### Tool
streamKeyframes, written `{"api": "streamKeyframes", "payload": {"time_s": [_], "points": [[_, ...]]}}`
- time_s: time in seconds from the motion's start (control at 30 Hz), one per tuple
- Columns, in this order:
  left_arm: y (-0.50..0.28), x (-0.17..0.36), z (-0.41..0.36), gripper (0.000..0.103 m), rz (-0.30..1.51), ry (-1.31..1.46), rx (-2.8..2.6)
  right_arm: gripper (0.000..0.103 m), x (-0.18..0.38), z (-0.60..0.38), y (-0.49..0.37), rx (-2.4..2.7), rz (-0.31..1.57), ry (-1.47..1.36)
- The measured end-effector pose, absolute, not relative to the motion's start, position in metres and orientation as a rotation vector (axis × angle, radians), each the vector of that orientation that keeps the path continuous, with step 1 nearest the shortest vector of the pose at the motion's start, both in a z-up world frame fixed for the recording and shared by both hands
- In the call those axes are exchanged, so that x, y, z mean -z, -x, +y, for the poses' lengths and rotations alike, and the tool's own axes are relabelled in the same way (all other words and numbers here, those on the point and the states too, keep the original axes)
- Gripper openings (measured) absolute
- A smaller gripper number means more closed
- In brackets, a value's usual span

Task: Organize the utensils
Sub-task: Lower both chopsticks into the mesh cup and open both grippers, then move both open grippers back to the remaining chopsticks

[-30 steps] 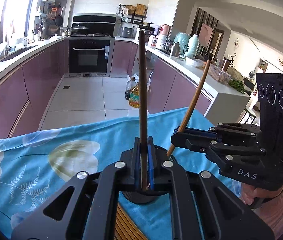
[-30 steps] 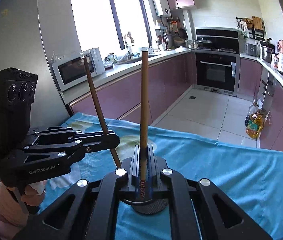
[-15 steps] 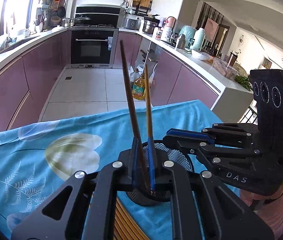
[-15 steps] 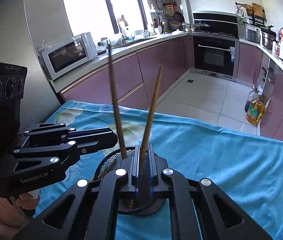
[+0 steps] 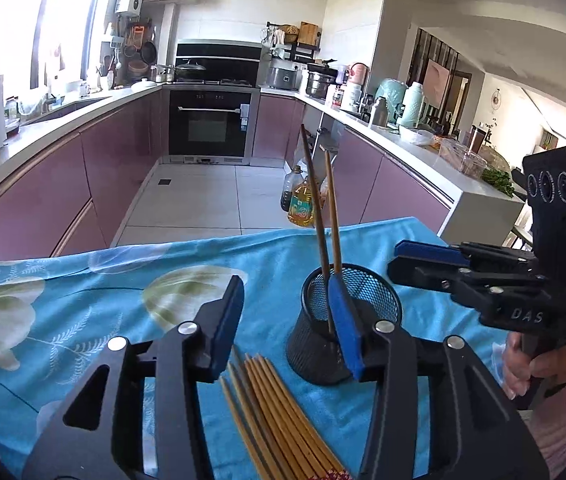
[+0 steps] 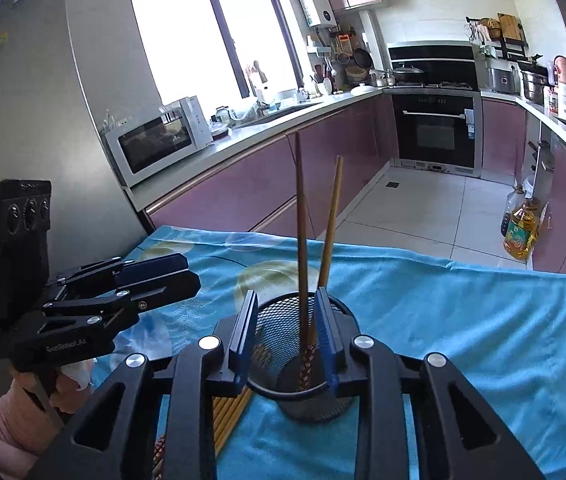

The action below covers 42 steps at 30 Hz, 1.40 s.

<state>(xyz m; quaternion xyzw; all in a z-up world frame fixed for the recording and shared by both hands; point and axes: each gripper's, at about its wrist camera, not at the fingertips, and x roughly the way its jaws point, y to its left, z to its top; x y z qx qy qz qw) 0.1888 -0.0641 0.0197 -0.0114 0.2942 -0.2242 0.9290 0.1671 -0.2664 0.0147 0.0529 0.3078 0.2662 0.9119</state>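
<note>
The left hand-held gripper (image 5: 287,320) is opening its blue-padded jaws, nothing pressed between them; its right finger is standing in front of the black wire-mesh cylindrical holder (image 5: 315,356). The right hand-held gripper (image 6: 287,336) is likewise opening, its pads spreading either side of the dark brown wooden chopstick (image 6: 302,240) and the lighter tan wooden chopstick (image 6: 330,232), touching neither. Both chopsticks are standing tilted inside the holder, released and leaning on its rim. Just beside the holder, a bundle of tan bamboo chopsticks (image 5: 279,412) is lying flat on the turquoise flower-printed cloth (image 5: 83,300) covering the counter. A person's hand (image 5: 531,368) is gripping the right tool's handle.
</note>
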Motion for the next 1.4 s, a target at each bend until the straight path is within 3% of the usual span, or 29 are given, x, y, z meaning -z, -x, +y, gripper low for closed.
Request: {"api": "streamKeyframes", "payload": {"time_s": [0.2, 0.63, 1.4], "points": [[-0.162, 0.003, -0.035, 0.05, 0.642, -0.009, 0.408, 0.043, 0.002, -0.248, -0.135, -0.619, 0.661, -0.081], [-0.126, 0.086, -0.02, 0.05, 0.828, -0.061, 0.345, 0.044, 0.082, -0.212, -0.12, -0.56, 0.87, -0.039], [-0.115, 0.107, -0.032, 0.051, 0.884, -0.097, 0.367, 0.043, 0.102, -0.194, -0.113, -0.471, 0.896, 0.059]]}}
